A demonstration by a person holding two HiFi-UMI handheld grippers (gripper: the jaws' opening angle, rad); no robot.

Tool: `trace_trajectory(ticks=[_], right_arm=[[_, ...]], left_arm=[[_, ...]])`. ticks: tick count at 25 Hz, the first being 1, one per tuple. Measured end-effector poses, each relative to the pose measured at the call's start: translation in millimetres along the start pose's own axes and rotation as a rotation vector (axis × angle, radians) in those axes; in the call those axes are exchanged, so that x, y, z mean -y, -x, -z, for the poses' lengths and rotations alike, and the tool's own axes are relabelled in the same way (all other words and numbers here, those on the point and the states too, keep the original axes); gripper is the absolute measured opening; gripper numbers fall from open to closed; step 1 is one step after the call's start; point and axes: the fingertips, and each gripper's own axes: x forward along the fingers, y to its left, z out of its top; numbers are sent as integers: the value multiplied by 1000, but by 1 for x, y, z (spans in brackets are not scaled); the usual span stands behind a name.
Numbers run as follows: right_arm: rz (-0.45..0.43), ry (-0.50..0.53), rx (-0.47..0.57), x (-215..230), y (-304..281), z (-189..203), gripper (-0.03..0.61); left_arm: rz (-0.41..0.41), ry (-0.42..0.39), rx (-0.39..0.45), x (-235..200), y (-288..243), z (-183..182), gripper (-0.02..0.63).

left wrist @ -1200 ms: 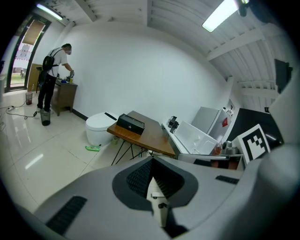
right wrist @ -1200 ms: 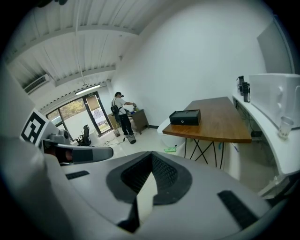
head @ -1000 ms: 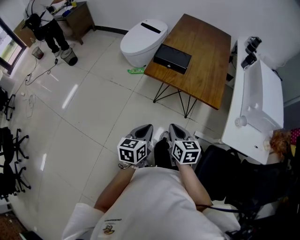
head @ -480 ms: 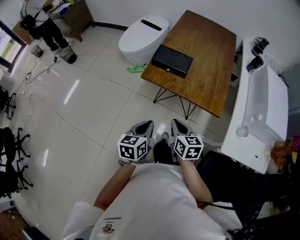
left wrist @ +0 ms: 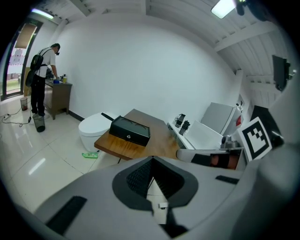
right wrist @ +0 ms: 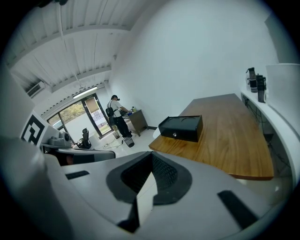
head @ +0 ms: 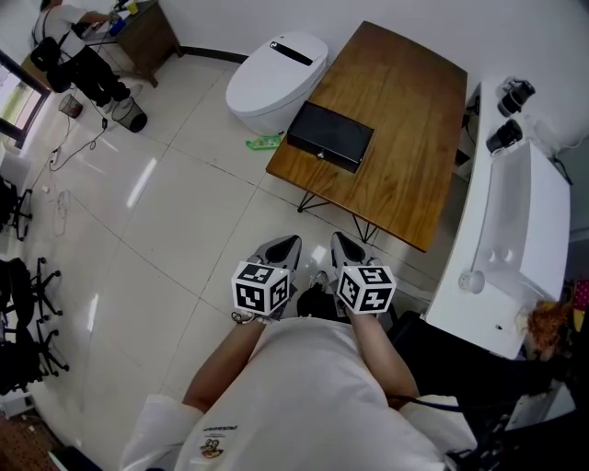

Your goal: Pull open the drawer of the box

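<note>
Item: black box point(head: 331, 136), drawer shut, small round knob point(head: 319, 154) on its front; it is set at the near left edge of the wooden table point(head: 405, 110), the front turned toward the open floor.

Clearance: a broad stretch of pale tiled floor point(head: 175, 230) is left free between table and grippers; the white toilet point(head: 274, 78) is found just beside the table's left edge, a green packet point(head: 264, 143) on the tiles near it; a white counter point(head: 515, 221) is ranged along the table's right side, a narrow gap between.

Left gripper point(head: 282, 250): jaws brought together, nothing between them; well apart from the box.
Right gripper point(head: 344, 248): jaws likewise closed and empty; held just beside the left.

Views: a person point(left wrist: 41, 77) standing at a brown cabinet point(left wrist: 58, 96) is shown upright in the left gripper view; a ceiling lamp point(left wrist: 224, 7) is seen there only; glazed doors point(right wrist: 77, 117) are shown in the right gripper view.

Writing: print on the wearer's shirt point(head: 216, 440) is too small to be read.
</note>
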Motion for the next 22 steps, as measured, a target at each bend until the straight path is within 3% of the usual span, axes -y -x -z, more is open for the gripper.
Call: trace_trajectory(ticks=[11, 22], right_arm=[[-8, 11, 1, 38, -21, -34, -12], [23, 34, -18, 69, -43, -50, -12]], left_arm=[[-44, -3, 14, -7, -45, -30, 2], [-53, -54, -35, -28, -84, -47, 2]])
